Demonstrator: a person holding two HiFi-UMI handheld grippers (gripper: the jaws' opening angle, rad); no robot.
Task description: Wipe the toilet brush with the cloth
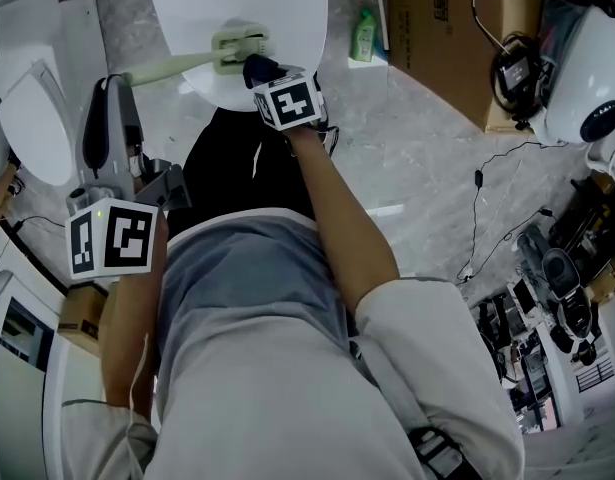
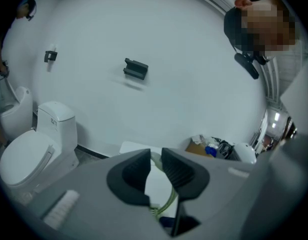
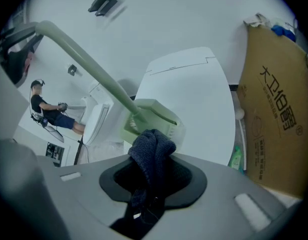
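Note:
The pale green toilet brush lies across a white oval surface, its long handle running left. My left gripper is shut on the handle's end; in the left gripper view the green handle shows between the near-closed jaws of that gripper. My right gripper is shut on a dark blue cloth. In the right gripper view the bunched cloth touches the brush head, and the handle slants up to the left. The cloth hides the right gripper's jaw tips.
A white toilet stands at the left. A cardboard box and a green bottle sit right of the white surface. Cables and equipment crowd the floor at the right. Another person stands far off.

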